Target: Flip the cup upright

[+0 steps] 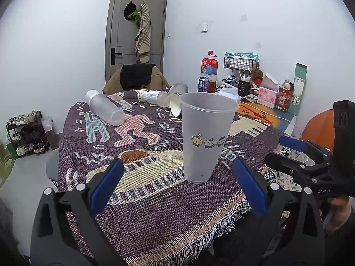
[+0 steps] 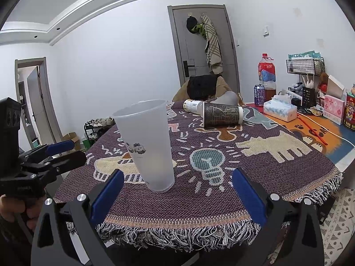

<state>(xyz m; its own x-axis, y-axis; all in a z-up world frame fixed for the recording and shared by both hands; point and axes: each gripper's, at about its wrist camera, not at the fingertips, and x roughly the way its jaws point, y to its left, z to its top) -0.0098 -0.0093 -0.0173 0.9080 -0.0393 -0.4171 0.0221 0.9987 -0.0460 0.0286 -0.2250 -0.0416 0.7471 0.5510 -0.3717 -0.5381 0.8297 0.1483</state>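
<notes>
frosted plastic cup [image 1: 207,136] stands upright on woven fringed cloth [image 1: 155,210], near its front edge. my left tongs [image 1: 177,185] & right tongs [image 2: 176,187] gape, touching nothing. only right view shows dark paper cup [image 2: 223,113] lying sideways.

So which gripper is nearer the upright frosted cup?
Left, narrowly. The cup stands just ahead of the open left gripper, slightly right of centre; it sits left of centre before the open right gripper.
</notes>
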